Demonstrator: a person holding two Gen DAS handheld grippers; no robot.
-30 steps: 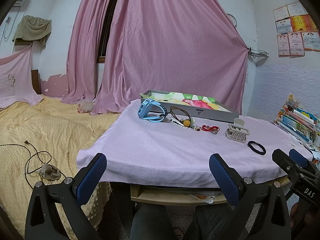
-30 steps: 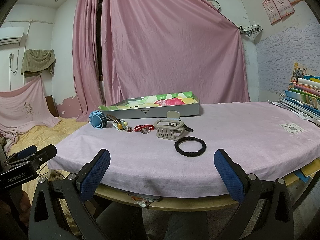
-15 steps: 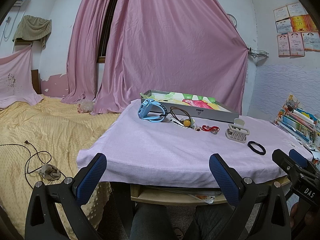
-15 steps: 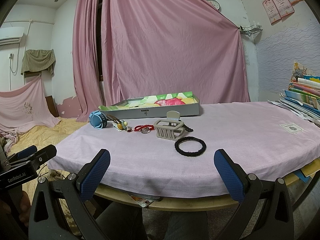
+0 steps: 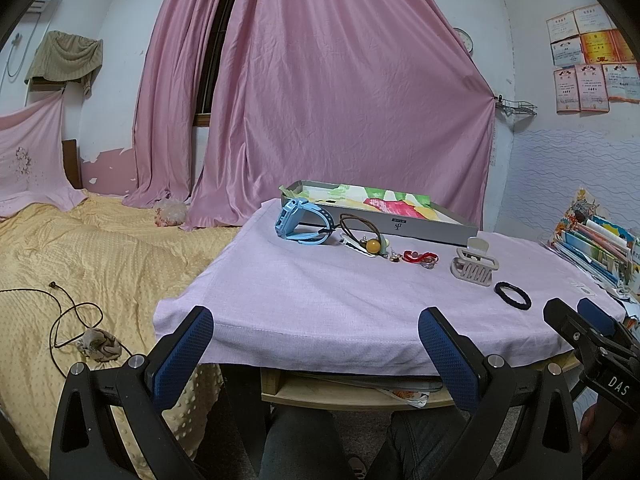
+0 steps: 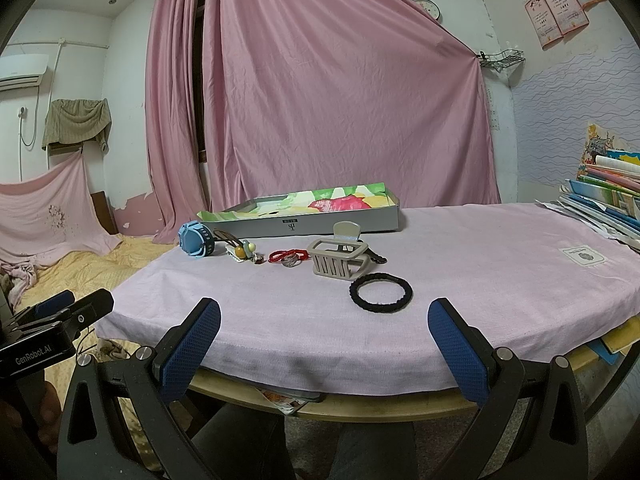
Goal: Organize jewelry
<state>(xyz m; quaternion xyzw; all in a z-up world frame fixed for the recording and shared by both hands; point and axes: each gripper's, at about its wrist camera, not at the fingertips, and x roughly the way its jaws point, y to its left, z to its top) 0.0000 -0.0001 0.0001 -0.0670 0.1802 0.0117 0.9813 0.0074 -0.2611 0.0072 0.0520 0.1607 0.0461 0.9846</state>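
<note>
Jewelry lies in a loose row on the pink woven tablecloth (image 6: pixel 480 280), just in front of the shallow grey cardboard box with a bright fruit-print lining (image 6: pixel 304 222), and nothing is in the box yet. From left to right sit a chunky light-blue plastic watch (image 6: pixel 196 239), a brown hair tie with an amber bead (image 5: pixel 370 236), a thin red cord bracelet (image 6: pixel 288 256), a beige plastic claw clip (image 6: pixel 338 263) and a black braided elastic hair ring (image 6: pixel 380 293).

Both tongs hover short of the table edge, holding nothing. The right gripper (image 6: pixel 324 344) has its blue textured pads spread wide, pointed toward the hair ring; the left gripper (image 5: pixel 316 348) is equally spread, well apart from the watch.

Likely trouble: the hair ring and cord bracelet lie flat on soft cloth, so closing pads could pinch the fabric and drag neighbouring pieces. The bracelet and beaded tie sit close together and may tangle. The smooth, hollow claw clip could twist or slip between the pads.
</note>
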